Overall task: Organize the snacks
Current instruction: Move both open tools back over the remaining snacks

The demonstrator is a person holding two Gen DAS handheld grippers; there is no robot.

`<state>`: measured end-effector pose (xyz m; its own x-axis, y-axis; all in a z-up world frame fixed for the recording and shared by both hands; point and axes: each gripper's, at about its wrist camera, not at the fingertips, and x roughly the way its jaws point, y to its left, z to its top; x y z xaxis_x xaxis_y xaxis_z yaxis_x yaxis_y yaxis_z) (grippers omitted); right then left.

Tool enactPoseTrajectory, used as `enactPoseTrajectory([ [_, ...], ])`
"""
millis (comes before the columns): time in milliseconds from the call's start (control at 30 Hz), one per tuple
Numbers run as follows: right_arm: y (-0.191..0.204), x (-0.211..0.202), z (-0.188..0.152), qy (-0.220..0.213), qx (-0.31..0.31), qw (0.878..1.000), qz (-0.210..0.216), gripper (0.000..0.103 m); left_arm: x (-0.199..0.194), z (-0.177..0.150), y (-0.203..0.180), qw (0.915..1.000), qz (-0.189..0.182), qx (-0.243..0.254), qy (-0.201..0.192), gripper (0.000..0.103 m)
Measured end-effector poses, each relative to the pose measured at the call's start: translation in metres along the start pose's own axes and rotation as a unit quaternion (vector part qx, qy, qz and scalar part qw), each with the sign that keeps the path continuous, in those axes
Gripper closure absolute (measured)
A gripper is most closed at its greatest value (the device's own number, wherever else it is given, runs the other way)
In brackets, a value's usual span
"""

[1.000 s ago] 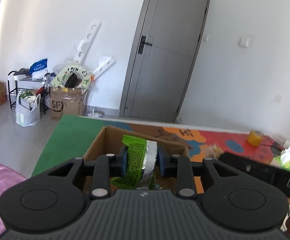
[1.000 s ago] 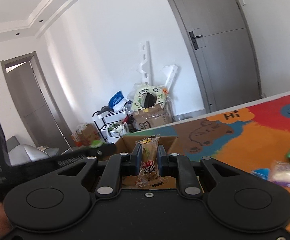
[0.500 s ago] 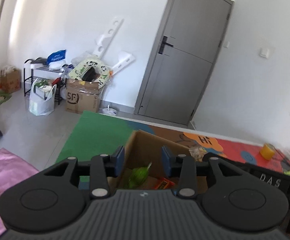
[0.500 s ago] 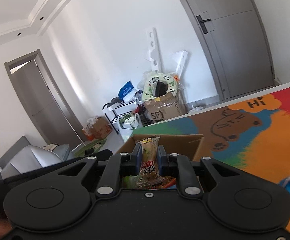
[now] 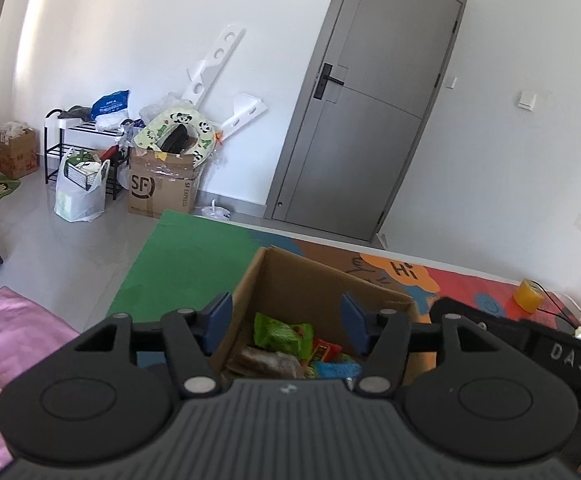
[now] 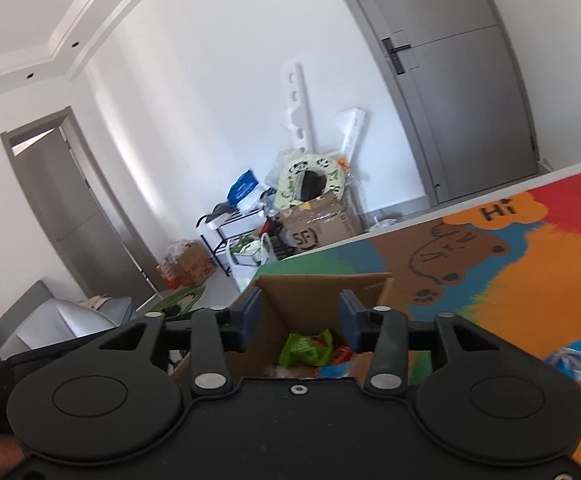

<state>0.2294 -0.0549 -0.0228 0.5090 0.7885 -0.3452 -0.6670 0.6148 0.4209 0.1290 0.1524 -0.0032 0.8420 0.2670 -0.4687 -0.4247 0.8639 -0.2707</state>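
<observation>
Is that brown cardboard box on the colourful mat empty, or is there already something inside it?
Not empty. The cardboard box stands open-topped, with a green snack bag and other wrapped snacks lying inside.

A colourful play mat (image 5: 194, 264) carries an open cardboard box (image 5: 290, 280) and tape roll (image 5: 527, 301).

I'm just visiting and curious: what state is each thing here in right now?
Left gripper: jaws opening, nothing between them.
Right gripper: jaws opening, nothing between them.
Cardboard box: open-topped, holding snacks.
Green snack bag: lying loose in the box.
Grey door: shut.
</observation>
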Motion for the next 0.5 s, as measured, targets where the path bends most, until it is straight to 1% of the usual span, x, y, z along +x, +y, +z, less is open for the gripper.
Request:
enactPoseTrajectory([
  [167,-0.019,-0.022,-0.003,0.005,0.004,1.0,-0.029,0.054,-0.007,-0.004,-0.013,1.0,-0.001,0.0,0.002,0.042],
  [233,-0.024,-0.032,-0.003,0.0,0.008,0.999,-0.036,0.052,-0.012,-0.005,-0.02,1.0,-0.001,0.008,0.001,0.037],
  [300,-0.03,-0.039,-0.006,0.0,0.009,0.999,-0.038,0.051,-0.015,-0.007,-0.027,0.9999,0.001,0.015,-0.001,0.03],
  [333,-0.033,-0.044,-0.007,-0.001,0.009,0.999,-0.043,0.051,-0.016,-0.008,-0.03,0.9998,0.0,0.017,-0.002,0.029],
  [500,-0.053,-0.06,-0.011,-0.007,0.023,0.998,-0.062,0.041,-0.014,-0.014,-0.049,0.9995,-0.003,0.032,0.002,0.026],
])
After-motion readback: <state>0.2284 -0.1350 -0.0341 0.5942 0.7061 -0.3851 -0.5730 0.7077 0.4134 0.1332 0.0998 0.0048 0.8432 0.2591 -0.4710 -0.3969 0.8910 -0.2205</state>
